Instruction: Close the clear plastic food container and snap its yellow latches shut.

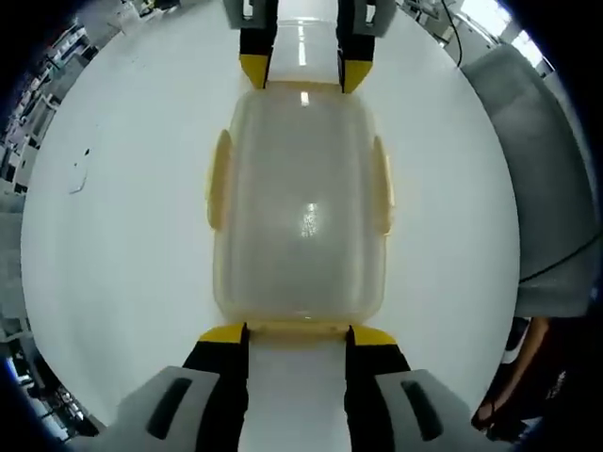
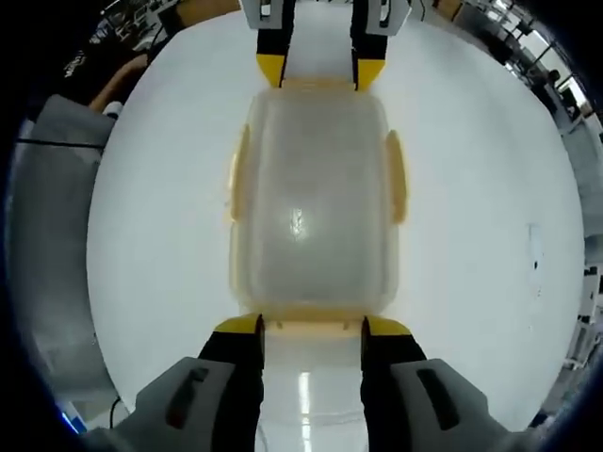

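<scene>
So in the left gripper view, the clear plastic container (image 1: pixel 300 202) sits flat on a white table (image 1: pixel 122 217), lid on top. The left gripper (image 1: pixel 297 331) comes up from the bottom with its yellow-tipped jaws spread apart, tips right at the near end of the box, one on each side of the yellow latch (image 1: pixel 297 328) there. It's not clamped on anything; the jaws are just parted. You can see yellow latches along both long sides too, like the one on the side (image 1: pixel 218 179), lying flat against the box. At the far end the right gripper (image 1: pixel 303 73) pokes in from the top, jaws also apart, tips at the far edge.

Right gripper view is basically the mirror of that. Same container (image 2: pixel 316 202) in the middle of the table (image 2: pixel 471 235), right gripper (image 2: pixel 311 325) at the bottom with jaws parted and tips touching the near end latch (image 2: pixel 311 327). The left gripper (image 2: pixel 320 71) is at the far end, jaws apart. Side latch (image 2: pixel 396 174) looks flat against the wall.
</scene>
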A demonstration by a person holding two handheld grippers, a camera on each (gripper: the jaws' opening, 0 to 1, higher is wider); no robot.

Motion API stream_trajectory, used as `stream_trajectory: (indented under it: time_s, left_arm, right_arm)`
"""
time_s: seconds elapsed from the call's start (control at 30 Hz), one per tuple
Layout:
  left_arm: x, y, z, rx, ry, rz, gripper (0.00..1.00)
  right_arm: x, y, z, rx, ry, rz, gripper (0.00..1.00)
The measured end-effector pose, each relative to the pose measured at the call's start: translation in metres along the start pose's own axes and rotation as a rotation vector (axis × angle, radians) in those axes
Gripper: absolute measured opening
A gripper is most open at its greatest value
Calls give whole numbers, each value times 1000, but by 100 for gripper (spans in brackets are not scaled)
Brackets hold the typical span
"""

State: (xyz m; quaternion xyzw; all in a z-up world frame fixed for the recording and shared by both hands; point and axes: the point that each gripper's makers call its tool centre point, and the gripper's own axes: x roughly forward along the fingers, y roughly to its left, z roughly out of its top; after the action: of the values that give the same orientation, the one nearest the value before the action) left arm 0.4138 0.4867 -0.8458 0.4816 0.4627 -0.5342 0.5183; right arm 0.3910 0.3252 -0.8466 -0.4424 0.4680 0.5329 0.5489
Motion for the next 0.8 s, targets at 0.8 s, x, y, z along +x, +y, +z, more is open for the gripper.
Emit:
stream_trajectory:
  time_s: [0.8]
  left_arm:
    - [-70,-16,65,-62,-53,58,33]
  right_arm:
    - [-85,2,-44,-66,-82,-104,37]
